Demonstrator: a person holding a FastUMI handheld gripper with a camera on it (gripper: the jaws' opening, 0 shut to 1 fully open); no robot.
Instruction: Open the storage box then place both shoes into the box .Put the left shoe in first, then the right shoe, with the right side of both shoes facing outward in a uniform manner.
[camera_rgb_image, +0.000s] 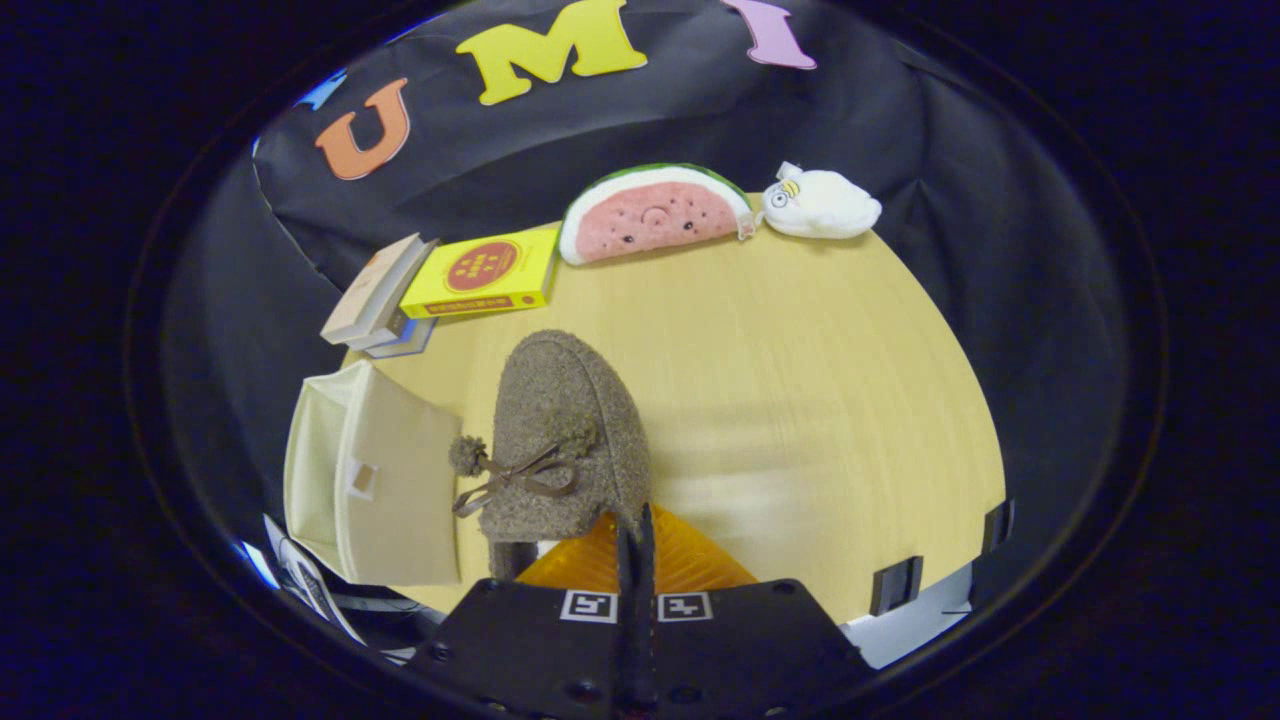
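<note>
A fuzzy brown shoe (565, 430) with a pom-pom and a brown bow hangs just ahead of my fingers, toe pointing away from me, over the wooden table (800, 400). My gripper (636, 525) is shut on the shoe's rear rim, both fingers pressed together on it. The cream fabric storage box (375, 480) stands close to the left of the shoe at the table's edge. One panel of the box, with a small pull tab, faces the shoe. I cannot tell from here whether the box stands open.
A yellow box (485, 272) and stacked books (380, 300) lie beyond the storage box. A watermelon-slice plush (650, 215) and a white plush (820, 205) sit along the table's far edge. Black clips (897, 583) grip the near right edge.
</note>
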